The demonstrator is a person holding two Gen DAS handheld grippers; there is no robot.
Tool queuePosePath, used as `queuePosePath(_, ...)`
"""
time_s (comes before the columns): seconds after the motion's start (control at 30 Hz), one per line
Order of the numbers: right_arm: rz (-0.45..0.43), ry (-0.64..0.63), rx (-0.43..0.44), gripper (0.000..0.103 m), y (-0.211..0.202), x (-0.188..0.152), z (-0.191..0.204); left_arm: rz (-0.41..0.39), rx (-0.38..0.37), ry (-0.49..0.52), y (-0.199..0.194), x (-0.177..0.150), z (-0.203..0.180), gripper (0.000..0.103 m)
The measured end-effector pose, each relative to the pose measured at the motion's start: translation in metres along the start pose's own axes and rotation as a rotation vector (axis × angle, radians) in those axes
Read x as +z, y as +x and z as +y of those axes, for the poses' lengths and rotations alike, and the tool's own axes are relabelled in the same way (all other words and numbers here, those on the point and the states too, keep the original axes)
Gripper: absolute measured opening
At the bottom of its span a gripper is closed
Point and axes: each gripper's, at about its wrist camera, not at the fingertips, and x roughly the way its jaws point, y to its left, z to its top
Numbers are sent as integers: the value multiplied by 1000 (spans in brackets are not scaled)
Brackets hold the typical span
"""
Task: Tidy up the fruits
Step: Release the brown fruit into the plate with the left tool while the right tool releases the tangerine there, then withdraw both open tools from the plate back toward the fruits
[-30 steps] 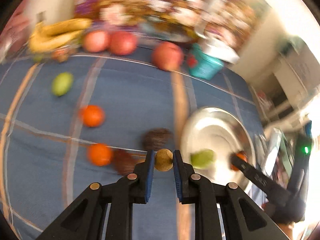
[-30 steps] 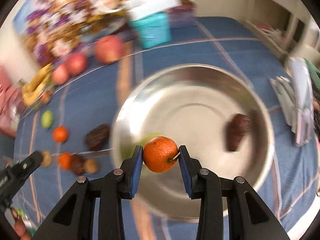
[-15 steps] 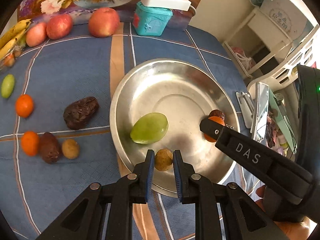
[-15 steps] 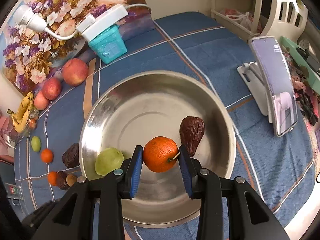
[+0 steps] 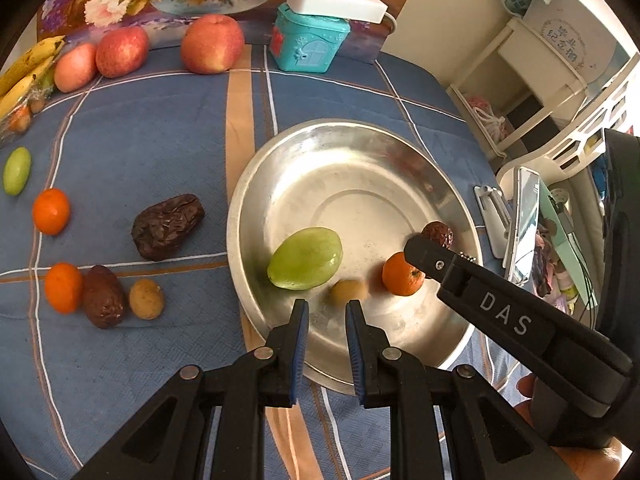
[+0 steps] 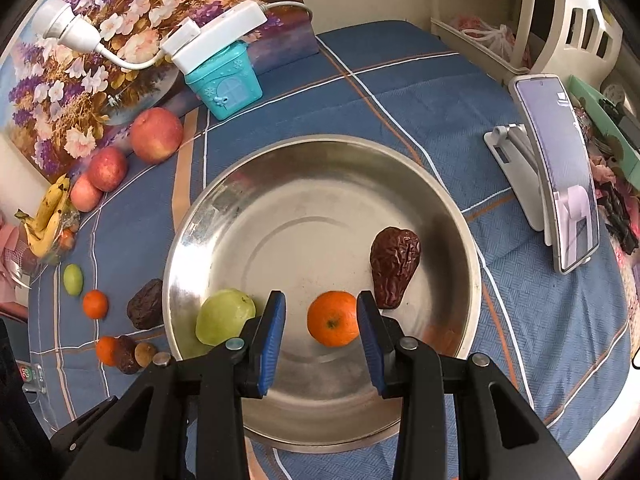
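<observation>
Nearest me, my left gripper (image 5: 326, 316) has just let go: its jaws stand spread over the near rim of the steel plate (image 5: 256, 184), and the small tan fruit (image 5: 347, 291) it was pinching half a second ago now lies blurred on the plate just past the fingertips, so I judge it is rolling to rest. My right gripper (image 6: 320, 320) has done the same; its blue pads (image 6: 273, 328) are spread wide and the orange (image 6: 333, 323) that sat clamped between them now rests on the plate floor in the gap, touching neither pad as far as I can tell. Beside these lie the green fruit (image 5: 306, 258) to the left and a wrinkled dried date (image 6: 394, 266) to the right, so four pieces are in the plate. Farther out on the blue cloth (image 5: 152, 128), several pieces are left to collect: another tan fruit, two dates, two small oranges and a green fruit. Beyond them, apples (image 5: 212, 43) and bananas (image 5: 24, 68) sit near the flowered board. Both tools are free, so I expect to reach left for the next pair.
</observation>
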Motion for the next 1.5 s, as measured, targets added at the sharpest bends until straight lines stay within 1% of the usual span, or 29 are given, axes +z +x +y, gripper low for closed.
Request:
queuePosePath(0.1, 0, -6, 0, 38, 0, 1, 1, 3, 11, -39, -2, 2, 12, 22)
queuePosePath(0.13, -1, -7, 1, 38, 0, 0, 2, 1, 26, -52, -4, 3, 17, 22)
queuePosePath(0.2, 0, -9, 1, 38, 0, 0, 2, -12, 96, -71, -8, 5, 30, 25)
queuePosePath(0.23, 2, -9, 1, 38, 1, 0, 3, -20, 129, -80, -10, 6, 36, 28)
queuePosePath(0.27, 4, -11, 2, 38, 1, 0, 4, -30, 166, -99, -14, 8, 46, 35)
queuePosePath(0.3, 11, -17, 2, 38, 2, 0, 5, -36, 183, -115, -17, 9, 52, 40)
queuePosePath(0.33, 14, -23, 3, 40, 3, 0, 7, -46, 205, -144, -22, 11, 64, 55)
queuePosePath(0.37, 18, -31, 4, 45, 4, 0, 9, -51, 216, -160, -25, 12, 71, 68)
queuePosePath(0.43, 21, -46, 5, 54, 5, 0, 16, -72, 254, -201, -34, 13, 90, 70)
queuePosePath(0.5, 21, -71, 2, 60, 5, -2, 23, -87, 297, -251, -44, 12, 110, 78)
queuePosePath(0.53, 20, -84, -2, 64, 5, -3, 27, -100, 321, -280, -50, 12, 121, 84)
queuePosePath(0.57, 19, -104, -5, 68, 6, -4, 32, -110, 339, -298, -54, 11, 128, 88)
queuePosePath(0.6, 18, -122, -7, 71, 6, -5, 37, -118, 354, -313, -58, 10, 135, 89)
queuePosePath(0.67, 15, -162, -10, 77, 7, -8, 48, -136, 385, -337, -65, 10, 145, 98)
queuePosePath(0.73, 11, -199, 5, 82, 8, -12, 59, -156, 416, -355, -72, 9, 155, 103)
queuePosePath(0.9, -6, -267, 43, 84, 8, -23, 83, -213, 490, -387, -92, 6, 174, 103)
queuePosePath(0.93, -8, -274, 56, 89, 8, -24, 86, -221, 499, -394, -95, 6, 177, 103)
queuePosePath(0.97, -12, -278, 74, 99, 8, -25, 90, -231, 507, -401, -98, 5, 180, 103)
queuePosePath(1.03, -25, -281, 104, 101, 7, -27, 97, -243, 506, -413, -101, 4, 184, 103)
queuePosePath(1.23, -48, -299, 170, 101, 5, -34, 118, -256, 459, -424, -100, 4, 186, 103)
queuePosePath(1.37, -55, -316, 189, 101, 4, -37, 128, -259, 401, -431, -94, 7, 186, 103)
queuePosePath(1.43, -48, -316, 213, 101, 6, -39, 131, -252, 373, -452, -89, 8, 189, 103)
queuePosePath(1.5, -48, -331, 209, 101, 6, -39, 136, -240, 340, -472, -84, 8, 192, 103)
